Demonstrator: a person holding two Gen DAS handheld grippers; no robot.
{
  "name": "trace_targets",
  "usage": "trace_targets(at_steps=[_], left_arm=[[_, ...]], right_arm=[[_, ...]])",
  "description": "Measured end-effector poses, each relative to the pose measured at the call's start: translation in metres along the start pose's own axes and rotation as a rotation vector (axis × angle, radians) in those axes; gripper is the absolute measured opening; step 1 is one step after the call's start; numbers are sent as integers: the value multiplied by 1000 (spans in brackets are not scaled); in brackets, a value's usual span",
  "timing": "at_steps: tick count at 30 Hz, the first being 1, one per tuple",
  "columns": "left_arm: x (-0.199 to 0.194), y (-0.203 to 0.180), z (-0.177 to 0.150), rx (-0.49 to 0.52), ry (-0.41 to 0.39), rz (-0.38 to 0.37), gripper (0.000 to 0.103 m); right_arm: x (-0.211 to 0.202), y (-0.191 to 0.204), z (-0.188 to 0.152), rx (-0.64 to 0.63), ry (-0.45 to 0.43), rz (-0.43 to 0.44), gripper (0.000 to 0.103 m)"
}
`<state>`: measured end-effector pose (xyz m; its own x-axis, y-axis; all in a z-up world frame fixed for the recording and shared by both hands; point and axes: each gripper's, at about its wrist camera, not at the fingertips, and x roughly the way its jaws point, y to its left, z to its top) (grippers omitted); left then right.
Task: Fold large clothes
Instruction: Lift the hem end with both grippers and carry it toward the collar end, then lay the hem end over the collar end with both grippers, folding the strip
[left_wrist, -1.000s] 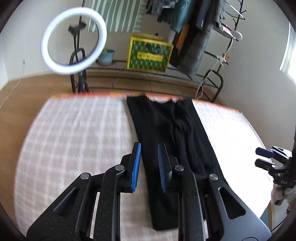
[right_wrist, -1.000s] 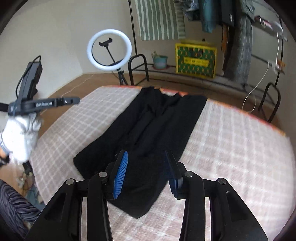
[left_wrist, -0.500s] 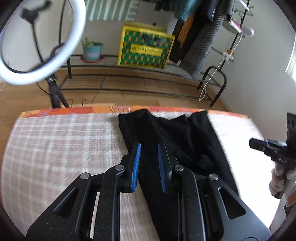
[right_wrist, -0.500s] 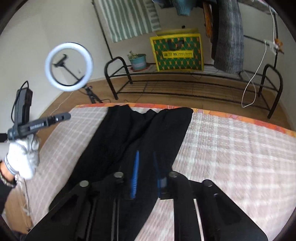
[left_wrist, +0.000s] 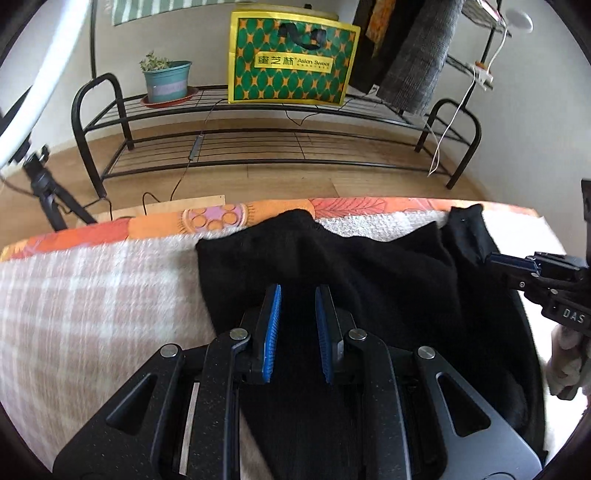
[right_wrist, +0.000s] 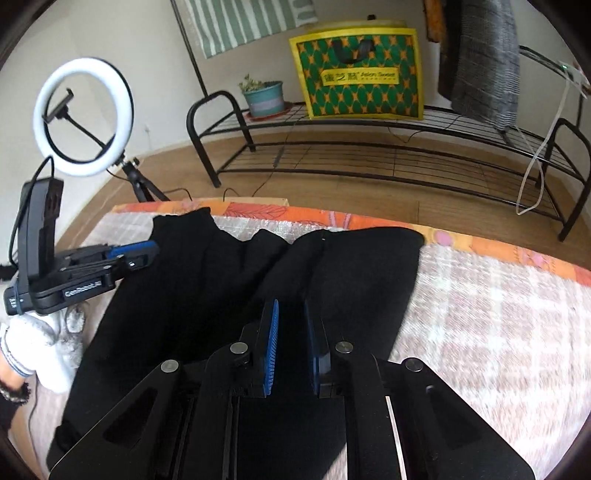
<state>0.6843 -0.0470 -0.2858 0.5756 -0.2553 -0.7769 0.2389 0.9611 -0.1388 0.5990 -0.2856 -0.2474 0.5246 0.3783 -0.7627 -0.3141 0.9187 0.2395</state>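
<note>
A black garment (left_wrist: 369, 280) lies lengthwise on a bed's checked pink-and-white blanket (left_wrist: 92, 295), its far edge rumpled into peaks beside the orange border. The left tool (left_wrist: 297, 317) and right tool (right_wrist: 290, 325) hover above it, jaws narrowly parted, gripping nothing.

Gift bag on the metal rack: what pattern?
Green gift bag with orange diamond pattern and yellow border; clearest in the left wrist view.

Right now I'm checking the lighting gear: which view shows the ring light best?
The right wrist view: the ring light appears whole, with its phone clip and tripod, left of the black garment. The left wrist view catches only a white arc at its edge.
</note>
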Motion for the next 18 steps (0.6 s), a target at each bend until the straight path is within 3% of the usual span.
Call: trace_targets(at_steps=[5, 9, 10, 11, 12, 14, 18], left_arm=[[9, 5, 8, -14, 13, -33, 18], [-8, 22, 11, -51, -6, -40, 19], [-13, 29, 13, -66, -22, -39, 27], [-19, 41, 14, -88, -40, -31, 43], [-20, 47, 15, -100, -47, -22, 48], [-20, 62, 15, -127, -31, -21, 49], [-7, 64, 14, -92, 18, -23, 50]], right_arm=[[15, 0, 5, -13, 51, 0, 13], [1, -2, 9, -34, 43, 14, 13], [-11, -8, 9, -26, 14, 33, 14], [-18, -15, 9, -7, -10, 49, 21], [-25, -25, 8, 24, -38, 64, 37], [-37, -50, 6, 108, -82, 56, 52], [-32, -88, 0, 267, -80, 70, 52]])
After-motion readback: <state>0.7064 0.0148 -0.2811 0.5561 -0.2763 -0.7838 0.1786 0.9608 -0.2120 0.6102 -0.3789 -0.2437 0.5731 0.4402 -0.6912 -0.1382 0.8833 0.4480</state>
